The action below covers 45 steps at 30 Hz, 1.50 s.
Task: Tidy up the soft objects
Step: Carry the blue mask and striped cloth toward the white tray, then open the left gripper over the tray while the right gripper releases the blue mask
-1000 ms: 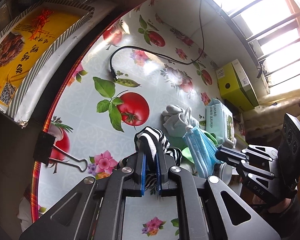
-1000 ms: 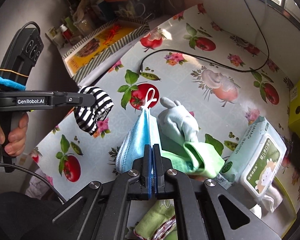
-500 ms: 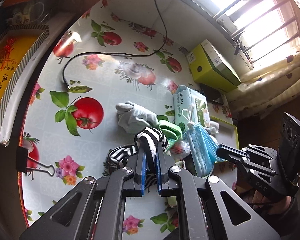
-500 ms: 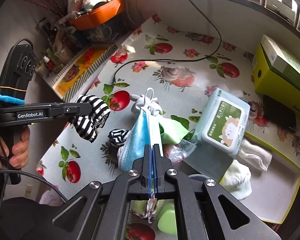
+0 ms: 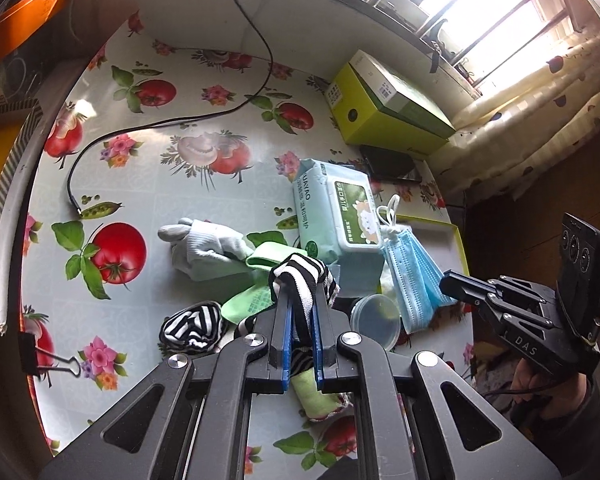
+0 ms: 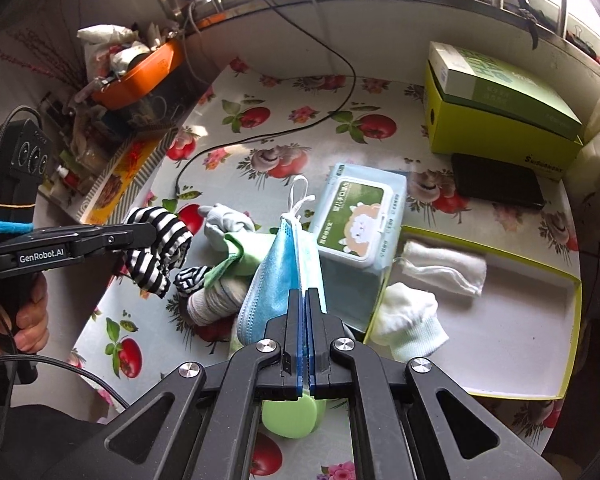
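Blue mask (image 6: 276, 280) hung clenched in the right gripper (image 6: 305, 336), nearer the tray (image 6: 532, 320) on its right than the left gripper (image 6: 152, 236) clamping a striped sock (image 6: 160, 252)

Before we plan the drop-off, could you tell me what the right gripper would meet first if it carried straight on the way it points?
Probably the wet wipes pack: it lies just beyond the blue face mask pinched in the right gripper. Depth is unclear, so it might land on the tablecloth short of it.
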{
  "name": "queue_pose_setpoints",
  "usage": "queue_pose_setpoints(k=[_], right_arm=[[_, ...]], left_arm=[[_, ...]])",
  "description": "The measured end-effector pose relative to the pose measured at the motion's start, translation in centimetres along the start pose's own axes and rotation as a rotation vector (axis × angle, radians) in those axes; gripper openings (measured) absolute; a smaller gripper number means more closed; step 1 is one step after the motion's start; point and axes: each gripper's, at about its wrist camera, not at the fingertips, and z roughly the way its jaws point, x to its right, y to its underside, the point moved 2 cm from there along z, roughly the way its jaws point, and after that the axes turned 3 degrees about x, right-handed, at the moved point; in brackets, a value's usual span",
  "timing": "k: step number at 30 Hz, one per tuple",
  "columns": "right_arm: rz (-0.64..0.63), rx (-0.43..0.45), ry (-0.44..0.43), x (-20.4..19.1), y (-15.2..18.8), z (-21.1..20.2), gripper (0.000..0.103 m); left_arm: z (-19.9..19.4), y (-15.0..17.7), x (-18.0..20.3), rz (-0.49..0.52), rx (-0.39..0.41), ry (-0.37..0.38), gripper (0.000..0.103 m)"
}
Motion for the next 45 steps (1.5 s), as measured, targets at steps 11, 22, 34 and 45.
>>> queue_pose_setpoints(k=[11,22,34,45], right_arm=[[0.120,0.029,0.058,5.9,1.7,-1.7,0.002],[0.248,0.045,0.135,12.7,4.0,-2.7,0.002],[0.328,0.032,0.197,18.5,5.5,-1.5,0.002],[0.263,-0.027,0.362,24.2,5.9,-0.1,0.002]], left_arm=[[2.5,-1.6,5.0,0.107,-0.040,0.019,0.008],[5.5,-2.9,11.1,0.219,-0.078,0.057,0.008],[9.8,-3.8,16.7,0.327,-0.140,0.084,0.008],[13.5,-4.0,20.1,0.380,-0.188,0.105,0.008]])
